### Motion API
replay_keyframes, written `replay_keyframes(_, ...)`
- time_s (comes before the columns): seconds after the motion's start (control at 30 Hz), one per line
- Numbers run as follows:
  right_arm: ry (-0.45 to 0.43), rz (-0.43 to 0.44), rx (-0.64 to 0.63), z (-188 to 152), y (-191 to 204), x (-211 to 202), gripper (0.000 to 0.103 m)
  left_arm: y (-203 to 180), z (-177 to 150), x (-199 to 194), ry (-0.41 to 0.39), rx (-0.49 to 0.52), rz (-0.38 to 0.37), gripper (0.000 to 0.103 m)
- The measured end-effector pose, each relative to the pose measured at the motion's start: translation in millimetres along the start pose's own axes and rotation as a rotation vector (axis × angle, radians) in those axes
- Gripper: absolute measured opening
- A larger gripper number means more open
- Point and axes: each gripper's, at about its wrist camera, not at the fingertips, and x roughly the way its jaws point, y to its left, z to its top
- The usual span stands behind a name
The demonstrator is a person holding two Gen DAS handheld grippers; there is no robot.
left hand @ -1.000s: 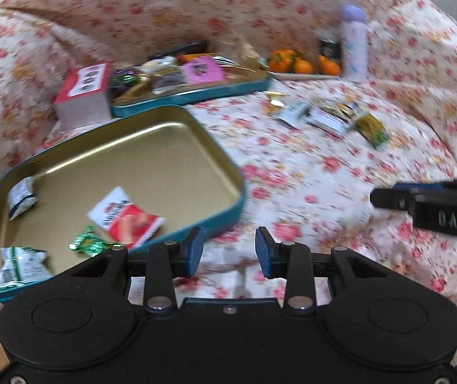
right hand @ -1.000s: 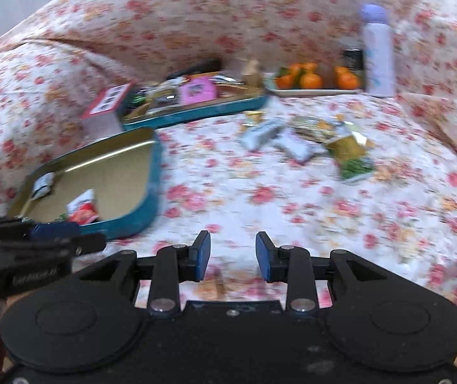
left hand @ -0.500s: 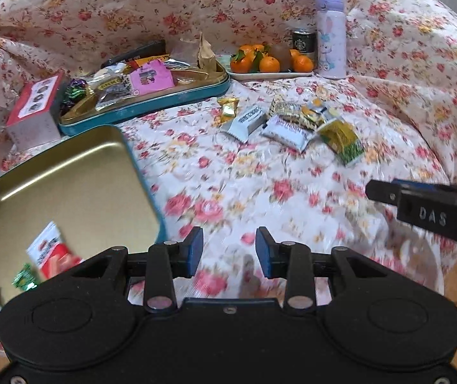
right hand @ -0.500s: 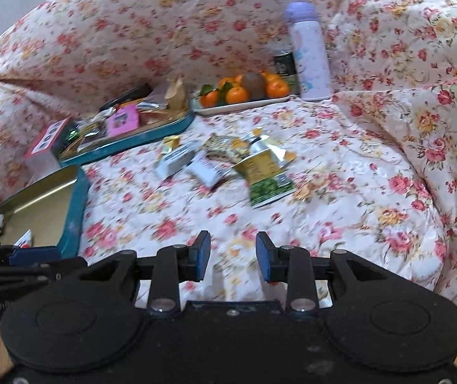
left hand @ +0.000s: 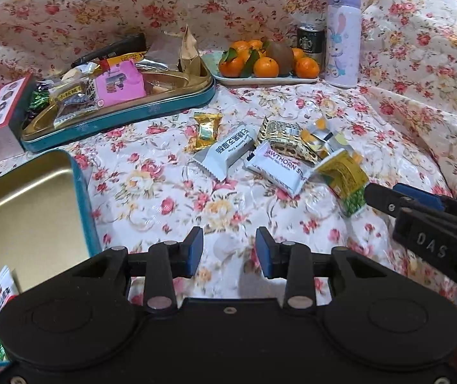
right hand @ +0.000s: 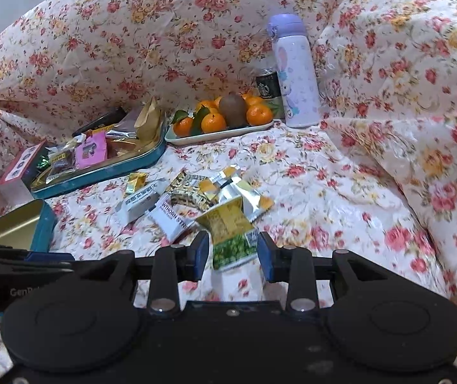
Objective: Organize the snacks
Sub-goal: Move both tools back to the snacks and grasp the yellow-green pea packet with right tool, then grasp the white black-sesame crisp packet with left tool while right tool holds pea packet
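Right wrist view: right gripper (right hand: 232,251), jaws opening, straddles the near end of the yellow-green packet (right hand: 232,233) without pressing it; remaining loose snacks (left hand: 279,150) lie at 11 o'clock on the floral cover (left hand: 151,198). Left gripper (left hand: 229,249), jaws apart and empty, hovers beside the gold tin (left hand: 81,198) at 9 o'clock. Risk: the limp foil may slip free on closing, or the overlapping white bar (right hand: 172,216) may drag along

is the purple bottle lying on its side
No, the purple bottle stands upright beside the plate of oranges, its cap at the top.
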Motion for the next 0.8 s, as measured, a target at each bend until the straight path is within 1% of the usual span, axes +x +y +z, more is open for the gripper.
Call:
replay_keyframes(0.17,0.004,-0.002,-0.045,3,5,19,0.041,2,11,11,0.01,0.001,0.012,0.045)
replay_keyframes(0.4,0.0,-0.036,-0.133,3,10,46,0.043,3,25,21,0.01,0.032,0.031,0.045)
replay_keyframes(0.6,0.002,-0.037,-0.155,-3,6,61,0.044,4,31,27,0.011,0.054,0.024,0.045)
replay_keyframes(0.7,-0.009,-0.031,-0.17,-4,5,63,0.044,4,35,30,0.008,0.059,0.015,0.045)
replay_keyframes(0.8,-0.025,-0.03,-0.191,-4,7,63,0.041,4,39,33,0.003,0.069,0.012,0.045)
